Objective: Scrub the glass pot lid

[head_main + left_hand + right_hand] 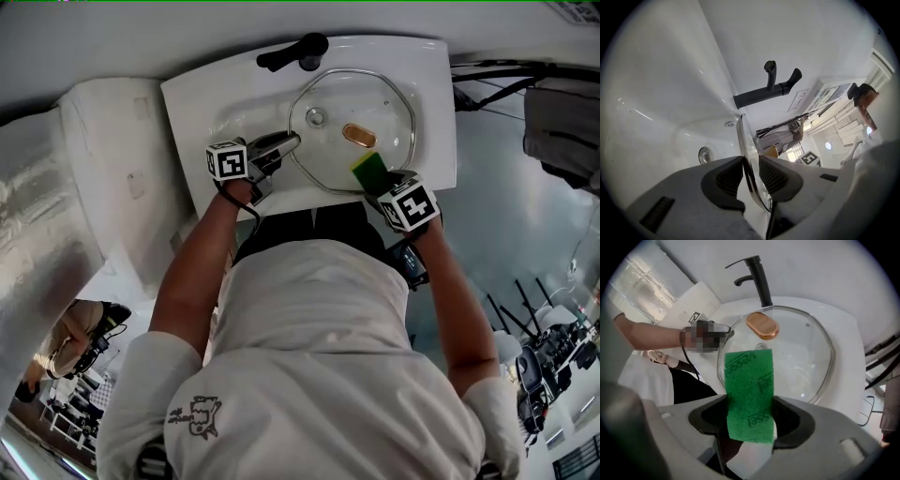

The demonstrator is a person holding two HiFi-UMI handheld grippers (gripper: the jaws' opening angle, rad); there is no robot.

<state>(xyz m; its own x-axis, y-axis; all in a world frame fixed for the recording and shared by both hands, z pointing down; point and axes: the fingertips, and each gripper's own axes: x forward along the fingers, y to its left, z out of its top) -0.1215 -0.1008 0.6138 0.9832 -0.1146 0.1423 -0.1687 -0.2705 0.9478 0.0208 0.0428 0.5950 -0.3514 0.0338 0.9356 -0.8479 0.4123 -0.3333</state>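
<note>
1. The sink is a white basin set in a white counter. In the head view my own torso and shoulders hide its near edge.
2. The black tap stands at the far rim. Its spout reaches over the basin.
3. The glass pot lid is over the basin, with its metal rim toward me. Through the glass I see the drain. No view shows whether the lid's underside rests on the basin.
4. My left gripper is at the lid's left rim. In the left gripper view the lid appears edge-on as a thin curved line between the two pads. The jaws are closed narrowly on this rim and both pads press on it. The lower part of the rim is cut off behind the jaw body.
5. My right gripper is at the lid's near edge and points steeply down. In the head view its marker cube covers the jaws. The right gripper view shows the jaws clamped on a green sponge, one pad on each side.
6. The sponge's free end overlaps the glass near the rim. I cannot confirm contact.
7. The copper-coloured knob sits at the lid's centre, just beyond the sponge.
</note>
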